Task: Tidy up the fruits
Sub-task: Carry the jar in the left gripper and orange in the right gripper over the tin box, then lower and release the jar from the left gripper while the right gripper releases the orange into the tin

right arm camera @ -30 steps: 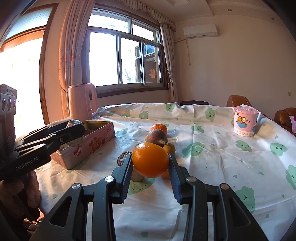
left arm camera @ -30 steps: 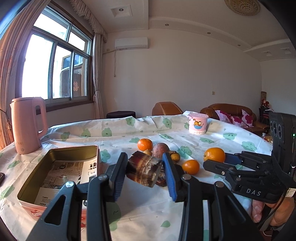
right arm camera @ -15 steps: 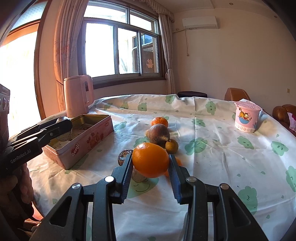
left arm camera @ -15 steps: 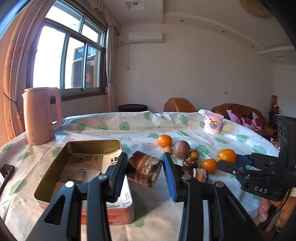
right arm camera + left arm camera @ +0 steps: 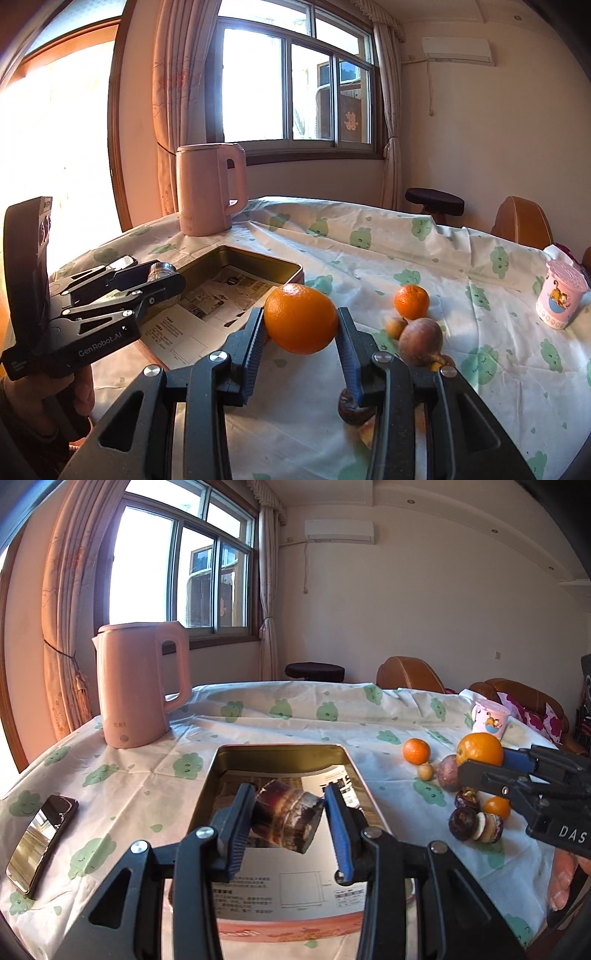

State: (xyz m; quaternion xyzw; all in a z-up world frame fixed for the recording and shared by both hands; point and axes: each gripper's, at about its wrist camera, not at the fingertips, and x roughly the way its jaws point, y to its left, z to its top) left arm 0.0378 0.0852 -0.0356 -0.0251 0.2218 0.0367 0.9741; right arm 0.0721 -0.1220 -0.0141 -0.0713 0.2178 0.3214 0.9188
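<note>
A: Left gripper (image 5: pixel 290 814)?
B: Clamped on a sugarcane piece (image 5: pixel 287 816), over the tin (image 5: pixel 207 794).
A: Right gripper (image 5: pixel 301 328)?
B: Clamped on an orange (image 5: pixel 301 318), beside the tin, above the table (image 5: pixel 480 332).

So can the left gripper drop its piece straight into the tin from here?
Probably yes: the left gripper holds the dark banded piece over the open tin, which holds only printed paper.
</note>
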